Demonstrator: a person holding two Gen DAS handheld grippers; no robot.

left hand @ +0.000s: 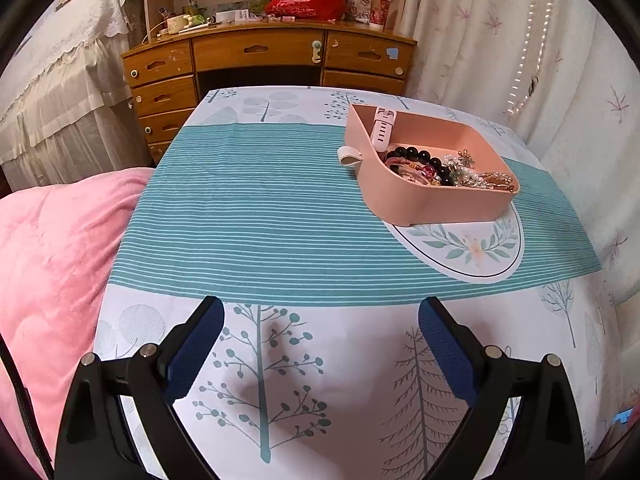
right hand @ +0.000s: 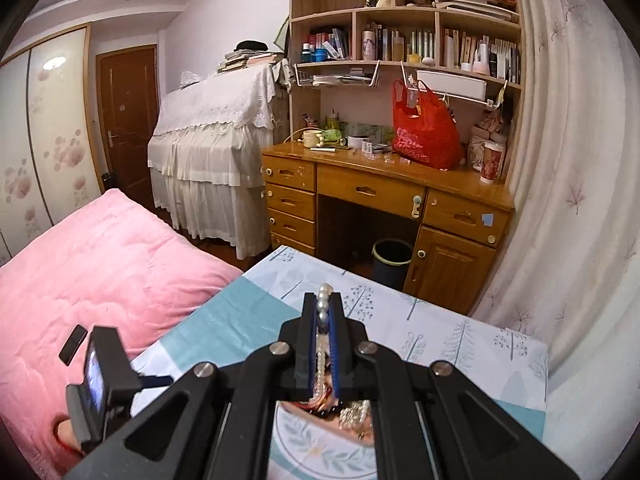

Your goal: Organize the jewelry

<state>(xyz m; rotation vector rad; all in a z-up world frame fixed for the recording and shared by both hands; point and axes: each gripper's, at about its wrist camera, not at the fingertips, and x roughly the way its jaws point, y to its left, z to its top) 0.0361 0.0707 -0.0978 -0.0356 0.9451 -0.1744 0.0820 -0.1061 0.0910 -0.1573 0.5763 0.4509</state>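
The task looks barely started: the right gripper (right hand: 325, 316) pinches a white pearl necklace (left hand: 530, 32) high above the pink plastic tray (left hand: 432, 200) still heaped with beaded jewelry, while the left gripper (left hand: 320, 320) hangs spread and empty.

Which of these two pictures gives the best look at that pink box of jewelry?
The left wrist view: the pink box sits whole on the tablecloth, beads and a watch strap visible inside. The right wrist view shows only a sliver of it beneath the right hand-held gripper, shut on a pearl necklace.
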